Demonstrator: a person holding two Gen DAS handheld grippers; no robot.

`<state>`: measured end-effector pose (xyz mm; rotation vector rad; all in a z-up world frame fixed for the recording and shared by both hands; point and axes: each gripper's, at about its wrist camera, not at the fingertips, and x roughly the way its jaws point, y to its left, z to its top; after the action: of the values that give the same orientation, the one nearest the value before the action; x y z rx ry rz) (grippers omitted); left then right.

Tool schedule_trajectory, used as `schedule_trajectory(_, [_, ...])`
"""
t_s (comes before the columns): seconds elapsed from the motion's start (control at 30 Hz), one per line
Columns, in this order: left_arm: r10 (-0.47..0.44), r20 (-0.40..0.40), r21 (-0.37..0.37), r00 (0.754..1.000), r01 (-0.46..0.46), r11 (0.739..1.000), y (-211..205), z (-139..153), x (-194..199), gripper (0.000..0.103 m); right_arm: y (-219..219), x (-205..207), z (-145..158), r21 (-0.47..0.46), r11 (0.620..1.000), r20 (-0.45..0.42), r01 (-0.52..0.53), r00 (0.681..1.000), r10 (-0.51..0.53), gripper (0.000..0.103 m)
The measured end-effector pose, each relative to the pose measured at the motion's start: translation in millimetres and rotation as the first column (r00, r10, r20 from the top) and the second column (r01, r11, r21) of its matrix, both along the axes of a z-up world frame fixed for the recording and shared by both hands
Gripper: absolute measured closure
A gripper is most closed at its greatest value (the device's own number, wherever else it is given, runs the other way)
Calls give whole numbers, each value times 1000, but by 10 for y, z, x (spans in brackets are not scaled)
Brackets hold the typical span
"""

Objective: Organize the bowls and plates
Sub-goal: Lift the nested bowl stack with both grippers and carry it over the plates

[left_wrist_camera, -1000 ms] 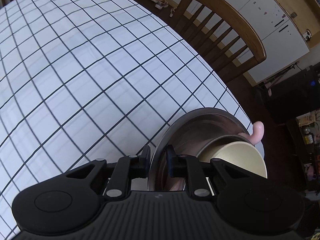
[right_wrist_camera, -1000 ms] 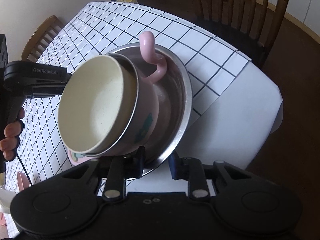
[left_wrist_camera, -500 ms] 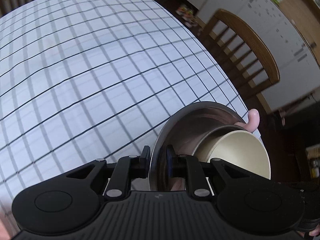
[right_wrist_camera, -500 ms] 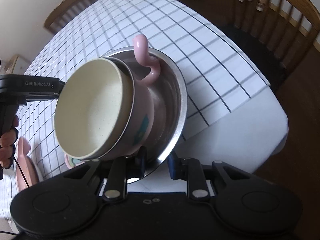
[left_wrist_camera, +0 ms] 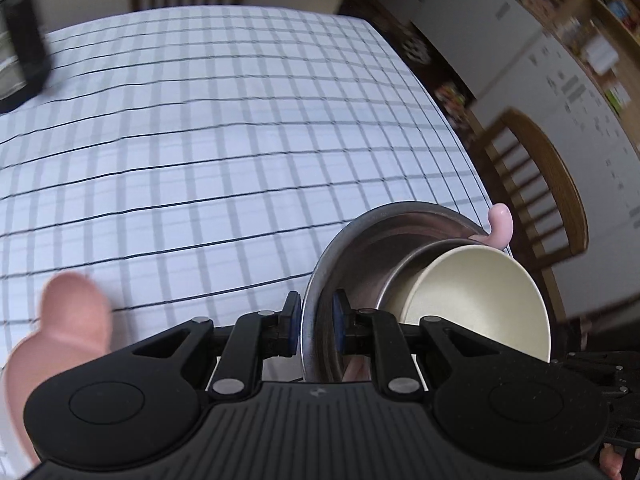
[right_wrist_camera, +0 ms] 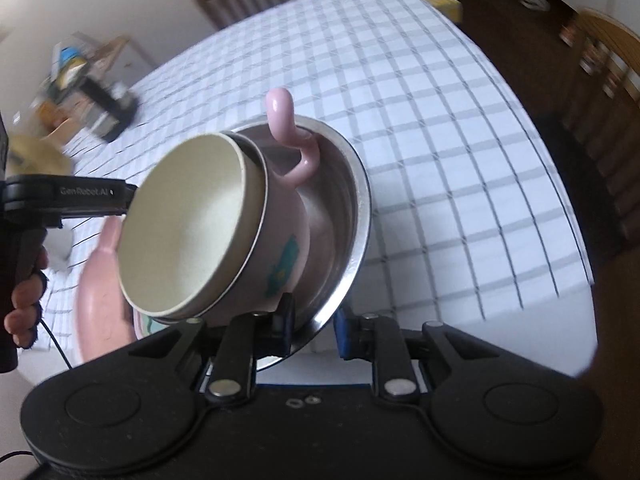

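A stack of three nested pieces is held tilted in the air above the near right corner of the white tablecloth with dark grid lines [left_wrist_camera: 224,152]: a wide shallow stainless-steel bowl [right_wrist_camera: 352,216] at the bottom, a pink ceramic cup with a curled handle and teal print [right_wrist_camera: 288,248] inside it, and a cream matte bowl [right_wrist_camera: 184,232] seated in the cup.

The left gripper [left_wrist_camera: 316,322] pinches the steel rim between its blue pads. The right gripper [right_wrist_camera: 312,326] has the opposite rim between its fingers; the inner finger [right_wrist_camera: 282,320] sits against the rim, but a gap shows at the outer pad, so whether it truly clamps cannot be told.

Judging by materials, the steel is stiff, thin and slick, so the rim is the only sensible hold, and a grip on both sides suits it. The ceramic cup is likely the heaviest piece and breakable; nothing holds the inner two but gravity and fit (the tilt already points their mouths sideways), so a steeper lean could slide them out.

A blurred pink plate-like dish [right_wrist_camera: 100,292] lies near the table's left edge, below the stack.
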<state>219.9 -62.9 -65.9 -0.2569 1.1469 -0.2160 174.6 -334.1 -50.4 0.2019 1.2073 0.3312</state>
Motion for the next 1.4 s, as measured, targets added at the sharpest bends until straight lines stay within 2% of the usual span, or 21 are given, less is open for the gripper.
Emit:
schedule_trajectory(0.2, [124, 31, 1, 992, -125, 992, 387, 141, -240, 88, 369, 113, 159, 4, 993, 45, -115, 992, 115, 84])
schedule_trajectory(0.37, [218, 43, 5, 975, -218, 976, 798, 245, -513, 88, 703, 174, 250, 19, 980, 67, -200, 978, 198, 85])
schedule_trajectory(0.53, [305, 43, 21, 951, -306, 952, 1206, 275, -826, 88, 1119, 175, 273, 31, 956, 78, -291, 954, 288, 86])
schedule_trajectory(0.83, [428, 17, 40, 904, -428, 903, 1835, 185, -1311, 88, 1867, 35, 141, 42, 903, 46, -428, 903, 426, 86])
schedule_trajectory(1.07, [451, -12, 49, 893, -449, 892, 2071, -2, -1501, 88, 2245, -97, -85, 35, 881, -4, -471, 882, 471, 86])
schedule_trajectory(1.4, [408, -31, 47, 913, -406, 913, 2171, -199, -1511, 88, 2433, -177, -319, 5, 887, -51, -463, 885, 462, 86])
